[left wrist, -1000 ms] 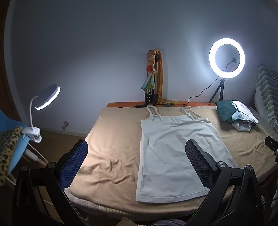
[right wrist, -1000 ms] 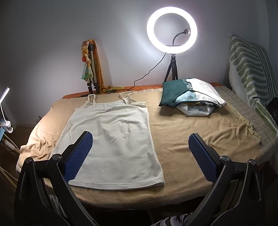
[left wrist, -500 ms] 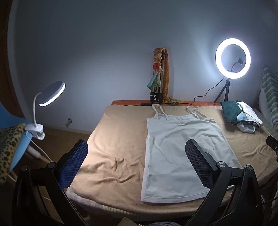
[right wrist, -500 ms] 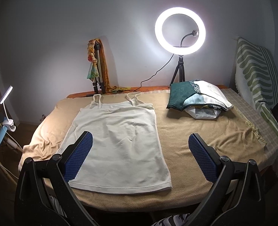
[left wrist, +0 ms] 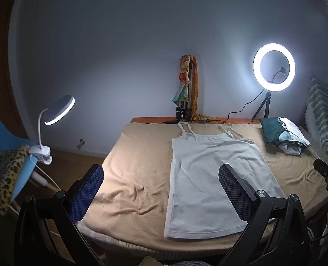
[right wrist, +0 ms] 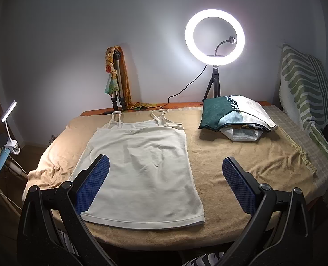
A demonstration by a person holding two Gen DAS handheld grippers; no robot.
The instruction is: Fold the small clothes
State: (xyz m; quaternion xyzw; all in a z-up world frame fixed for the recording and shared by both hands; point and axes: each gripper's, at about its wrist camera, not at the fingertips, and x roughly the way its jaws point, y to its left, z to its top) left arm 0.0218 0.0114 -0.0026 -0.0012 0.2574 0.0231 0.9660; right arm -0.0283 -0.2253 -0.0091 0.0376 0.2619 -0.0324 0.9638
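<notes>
One white camisole (right wrist: 139, 166) flat on tabletop (right wrist: 241, 155) | folded pile (right wrist: 235, 117), count unclear | left gripper (left wrist: 161, 190), right gripper (right wrist: 164, 184): fingers spread, empty

From both wrist views we look forward over the table's near edge toward the back wall, from a little way off, sharing the white camisole (left wrist: 210, 177) (right wrist: 141, 166) and ring light (left wrist: 274, 67) (right wrist: 215, 37).

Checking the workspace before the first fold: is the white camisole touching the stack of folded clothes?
Apart. The right wrist view shows bare tan blanket between the white camisole and the stack of folded clothes.
</notes>
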